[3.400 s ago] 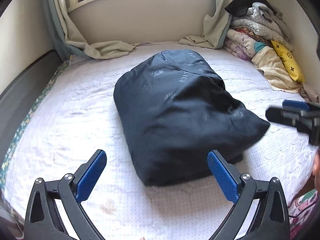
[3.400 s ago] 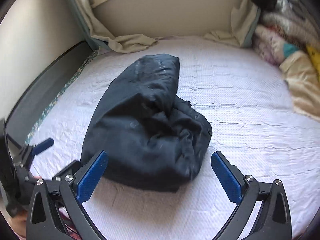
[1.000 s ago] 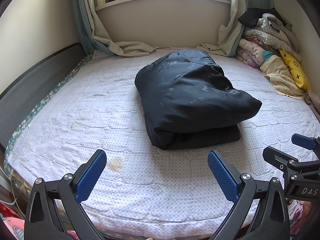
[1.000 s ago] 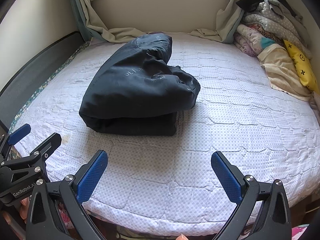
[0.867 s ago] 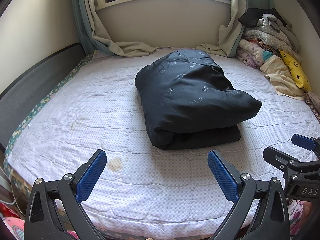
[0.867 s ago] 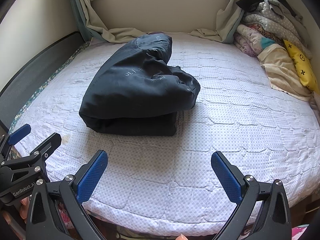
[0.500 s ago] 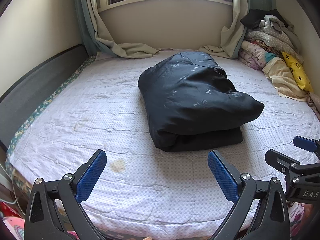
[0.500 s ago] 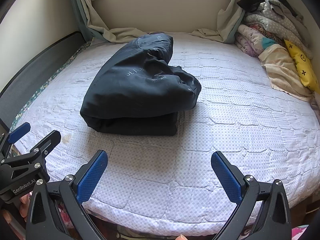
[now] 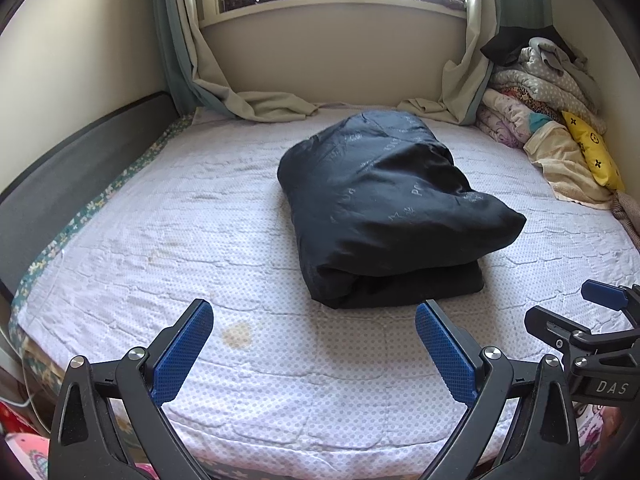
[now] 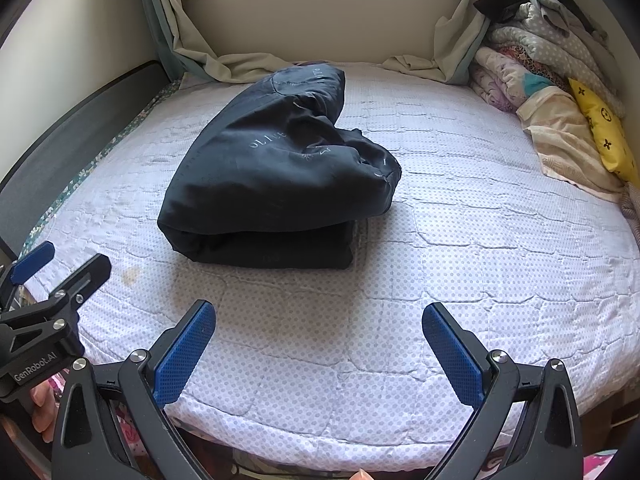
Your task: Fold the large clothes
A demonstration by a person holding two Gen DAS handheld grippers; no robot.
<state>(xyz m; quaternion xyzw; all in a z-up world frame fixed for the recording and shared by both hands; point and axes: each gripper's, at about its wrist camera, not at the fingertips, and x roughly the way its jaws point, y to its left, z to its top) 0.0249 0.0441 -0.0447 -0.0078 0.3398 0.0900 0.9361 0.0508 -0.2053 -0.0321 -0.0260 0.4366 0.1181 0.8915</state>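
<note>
A dark navy padded garment (image 9: pixel 384 204) lies folded in a thick bundle in the middle of the bed (image 9: pixel 160 240); it also shows in the right wrist view (image 10: pixel 276 176). My left gripper (image 9: pixel 312 324) is open and empty, held near the bed's front edge, well short of the bundle. My right gripper (image 10: pixel 318 324) is open and empty, also back at the front edge. Each gripper shows in the other's view: the right one at the right (image 9: pixel 580 312), the left one at the left (image 10: pixel 52 272).
A pile of folded blankets and a yellow pillow (image 9: pixel 592 152) sits at the bed's right side. Curtains (image 9: pixel 256 104) drape onto the far edge under the window. A dark headboard (image 9: pixel 72 168) runs along the left. A brown stain (image 9: pixel 236 334) marks the sheet.
Both grippers have pulled back from the bundle toward the bed's front edge and risen a little. The garment stays folded and still.
</note>
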